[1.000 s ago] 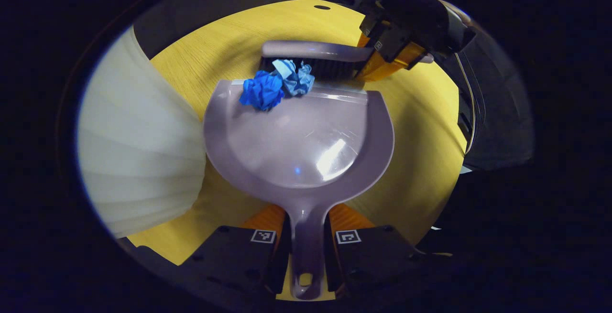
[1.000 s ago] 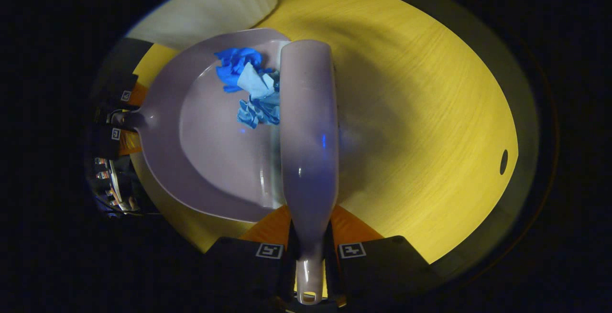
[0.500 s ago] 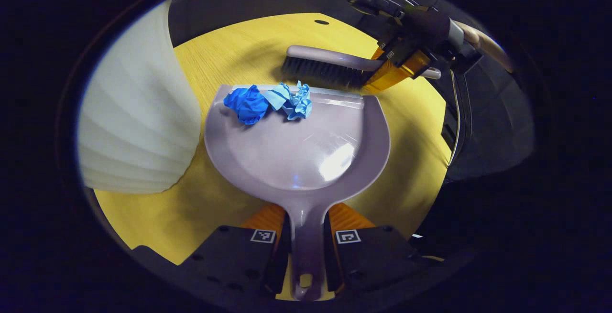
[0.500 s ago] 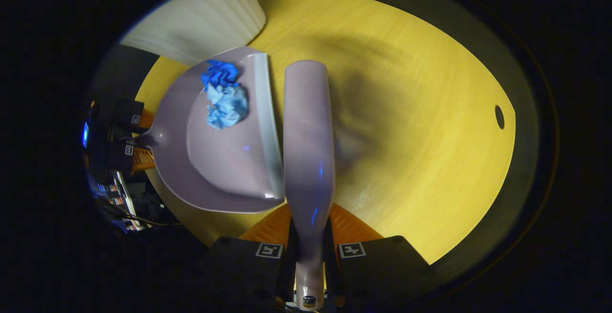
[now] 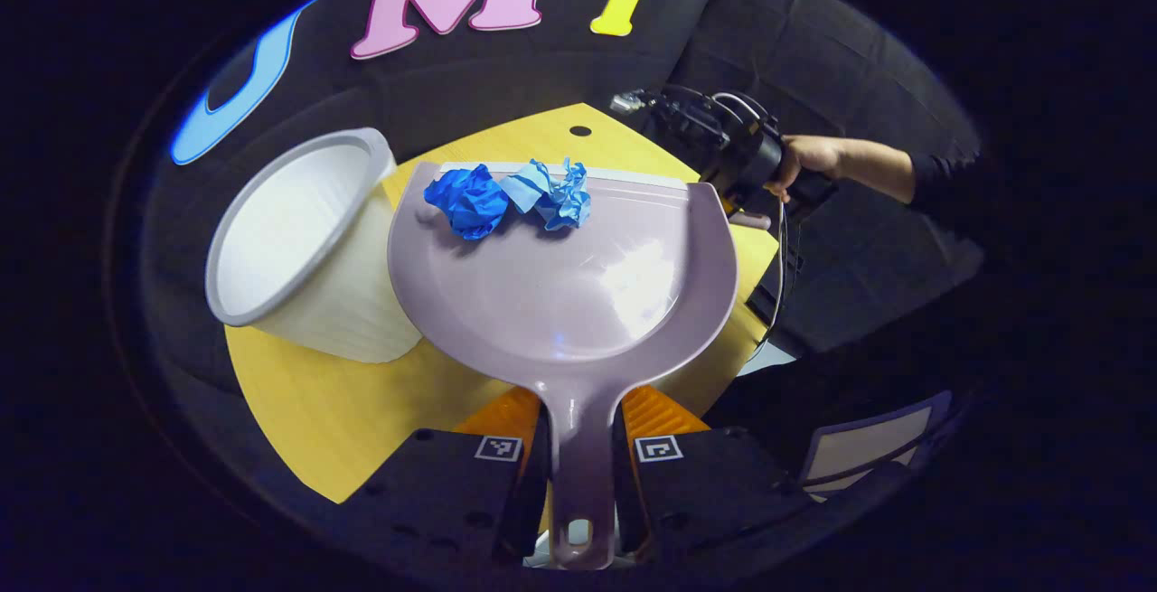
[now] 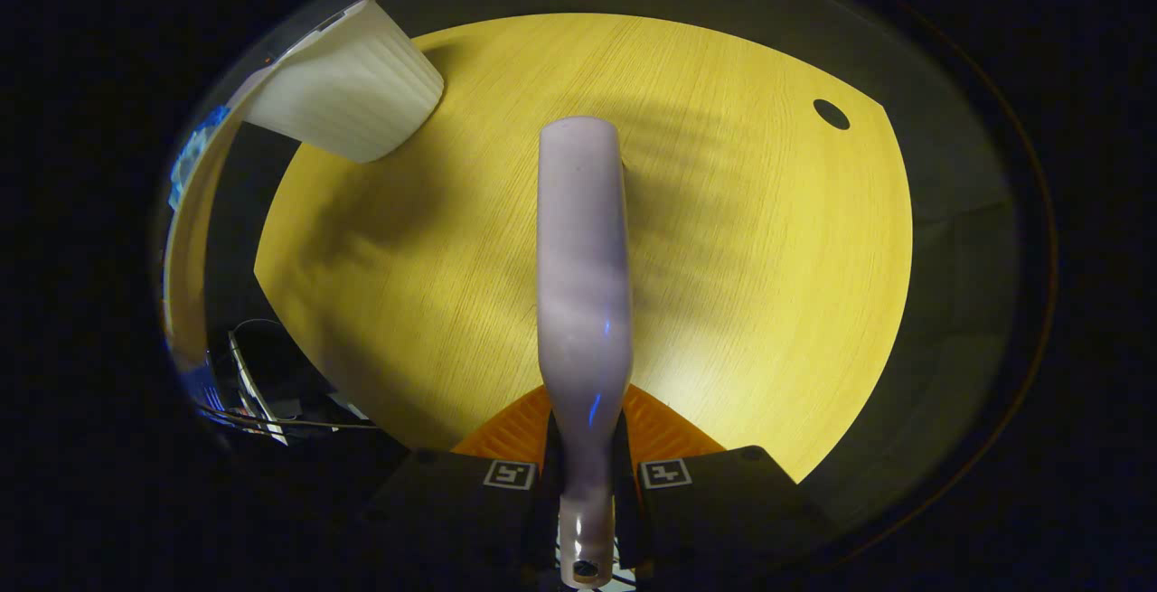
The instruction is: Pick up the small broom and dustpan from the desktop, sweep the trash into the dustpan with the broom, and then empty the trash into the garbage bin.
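Orange fingers point(image 5: 506, 416) of the left gripper point(image 5: 578, 425) clamp the dustpan point(image 5: 560, 285) handle, pan stretching straight ahead with blue paper wads point(image 5: 506, 197) near its far lip. Just left, mouth tilted toward it, stands the white garbage bin point(image 5: 298, 249): the tip goes leftward. Farther right, the right gripper point(image 6: 586, 434) grips the broom point(image 6: 583, 285) over the desktop point(image 6: 750, 239).

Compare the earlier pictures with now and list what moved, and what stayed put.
The dustpan has been lifted off the table toward the white bin; the broom has drawn back from it. No change in grip: the left hand-held gripper holds the dustpan handle, the right the broom. Both blue paper wads remain at the dustpan's front edge.
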A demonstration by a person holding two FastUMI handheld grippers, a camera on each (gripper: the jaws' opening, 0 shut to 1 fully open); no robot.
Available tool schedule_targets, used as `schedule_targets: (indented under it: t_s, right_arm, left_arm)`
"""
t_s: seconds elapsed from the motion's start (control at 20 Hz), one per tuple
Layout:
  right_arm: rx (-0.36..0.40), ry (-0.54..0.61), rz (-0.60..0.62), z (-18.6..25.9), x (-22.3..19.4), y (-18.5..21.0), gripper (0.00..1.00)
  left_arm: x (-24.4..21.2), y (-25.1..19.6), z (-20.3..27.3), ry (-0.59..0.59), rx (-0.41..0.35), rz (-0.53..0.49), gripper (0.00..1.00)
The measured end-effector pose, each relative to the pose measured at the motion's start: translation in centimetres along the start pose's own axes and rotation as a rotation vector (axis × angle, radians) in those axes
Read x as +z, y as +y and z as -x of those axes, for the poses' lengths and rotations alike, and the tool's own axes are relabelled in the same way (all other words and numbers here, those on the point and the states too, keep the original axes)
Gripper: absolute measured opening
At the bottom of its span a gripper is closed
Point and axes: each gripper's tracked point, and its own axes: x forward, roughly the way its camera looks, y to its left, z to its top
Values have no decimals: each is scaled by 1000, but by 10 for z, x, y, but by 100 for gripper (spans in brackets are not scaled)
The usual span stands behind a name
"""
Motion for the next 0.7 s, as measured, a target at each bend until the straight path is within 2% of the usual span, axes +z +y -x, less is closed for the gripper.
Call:
schedule_targets:
  t_s: [0.15, 0.2, 0.35, 0.5, 0.7]
  right_arm:
    - [17, -49, -1, 1, 2, 3, 28]
    - [52, -73, -11, 1, 2, 4, 28]
    - [117, -110, -41, -2, 4, 5, 28]
    - [102, -103, -10, -5, 2, 3, 28]
    - [129, -108, -5, -1, 7, 3, 28]
  left_arm:
    - [14, 18, 34, -37, 35, 95, 29]
    - [18, 27, 45, -43, 66, 109, 29]
    - [13, 79, 69, 36, 270, 91, 29]
    - [20, 100, 48, 138, 381, 78, 29]
    - [31, 111, 30, 242, 489, 14, 29]
